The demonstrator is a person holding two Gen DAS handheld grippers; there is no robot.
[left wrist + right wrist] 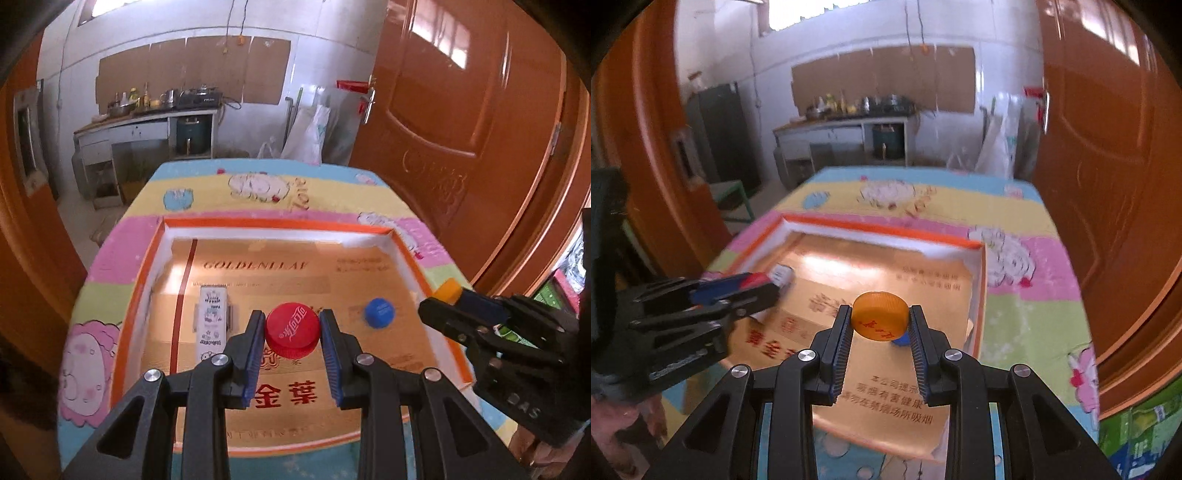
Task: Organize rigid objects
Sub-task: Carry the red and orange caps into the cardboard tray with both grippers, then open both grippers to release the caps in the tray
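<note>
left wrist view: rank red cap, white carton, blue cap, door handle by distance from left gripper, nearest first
1. red cap, held between the left gripper jaws.
2. white carton, lying in the tray, left.
3. blue cap, in the tray, right; close to the carton's distance, so a loose call.
4. door handle, far back right.

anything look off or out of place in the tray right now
Nothing stands out. The red cap and orange cap are gripped squarely; the blue cap and small white box lie loose in the tray.
</note>
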